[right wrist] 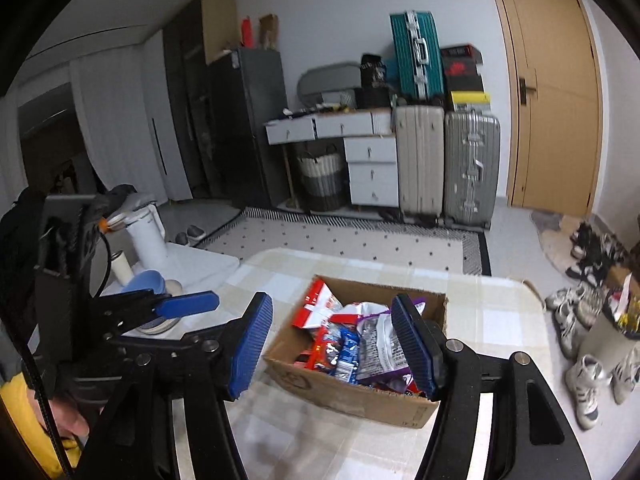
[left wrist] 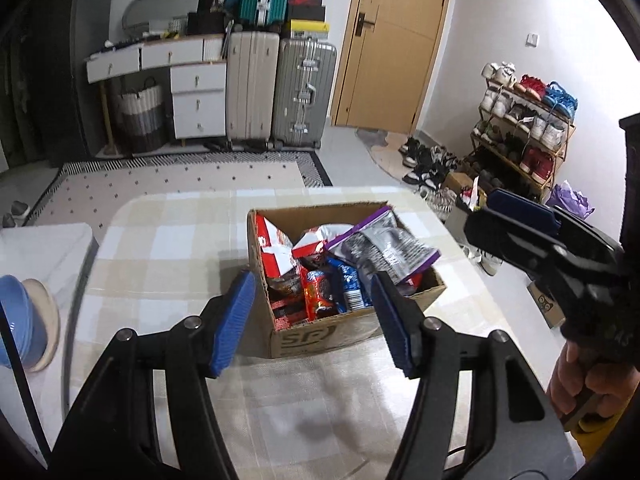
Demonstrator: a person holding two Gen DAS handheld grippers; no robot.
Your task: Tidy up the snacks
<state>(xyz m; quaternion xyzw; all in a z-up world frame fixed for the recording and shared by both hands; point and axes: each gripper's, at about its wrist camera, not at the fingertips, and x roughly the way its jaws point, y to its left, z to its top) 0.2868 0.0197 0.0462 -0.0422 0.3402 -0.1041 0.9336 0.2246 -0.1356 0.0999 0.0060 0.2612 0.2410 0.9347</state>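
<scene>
An open cardboard box (left wrist: 320, 338) (right wrist: 360, 398) stands on the checked tablecloth (left wrist: 168, 240), filled with snack packets: red and white ones (left wrist: 276, 252), a purple and silver bag (left wrist: 384, 250) (right wrist: 380, 344) on top, blue and orange packets (left wrist: 320, 292). My left gripper (left wrist: 316, 320) is open and empty, held above the table just in front of the box. My right gripper (right wrist: 336, 348) is open and empty, above the box's near side; it also shows in the left wrist view (left wrist: 516, 216) at the right. The left gripper shows in the right wrist view (right wrist: 188, 304).
Blue and beige bowls (left wrist: 24, 320) sit on a white stand left of the table. Beyond the table lie a patterned rug (left wrist: 180, 176), suitcases (left wrist: 280, 92), white drawers (left wrist: 196, 96), a wooden door (left wrist: 392, 40) and a shoe rack (left wrist: 524, 128).
</scene>
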